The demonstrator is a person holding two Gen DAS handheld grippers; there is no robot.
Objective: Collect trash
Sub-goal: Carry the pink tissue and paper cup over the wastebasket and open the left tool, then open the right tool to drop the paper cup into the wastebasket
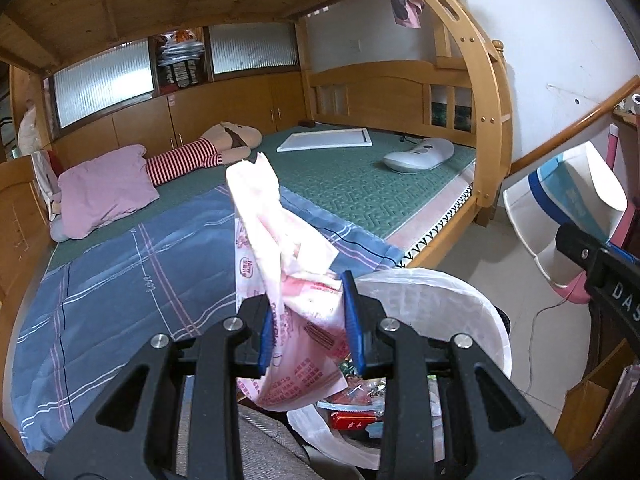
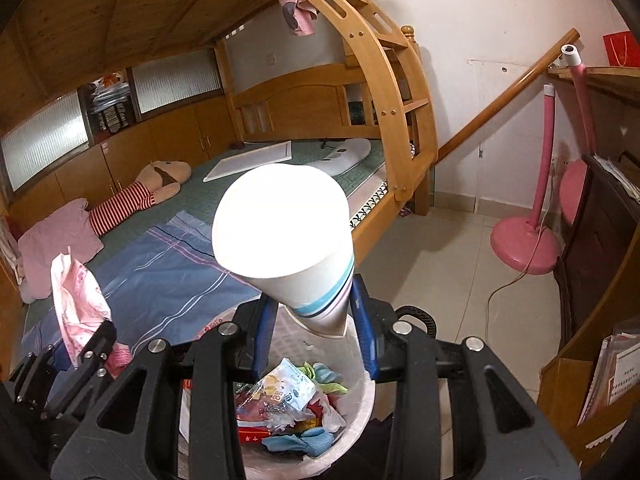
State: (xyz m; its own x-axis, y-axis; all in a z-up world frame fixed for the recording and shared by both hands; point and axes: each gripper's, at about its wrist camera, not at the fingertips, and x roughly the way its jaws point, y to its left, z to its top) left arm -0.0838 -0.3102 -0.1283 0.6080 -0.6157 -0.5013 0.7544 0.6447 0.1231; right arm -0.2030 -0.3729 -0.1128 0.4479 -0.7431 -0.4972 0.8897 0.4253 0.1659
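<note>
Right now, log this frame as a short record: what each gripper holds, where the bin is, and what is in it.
left gripper: shut on pink printed wrapper, held above the bin's near edge
right gripper: shut on paper cup, gripped near its base, mouth pointing away from the camera
trash bin: white liner, directly below both grippers, beside the bed
bin contents: mixed wrappers, a red box, blue and green scraps
task state: both items held over the bin, not yet dropped

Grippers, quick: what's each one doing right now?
Left gripper: shut on the pink wrapper, over the bin.
Right gripper: shut on the paper cup, over the bin.
</note>
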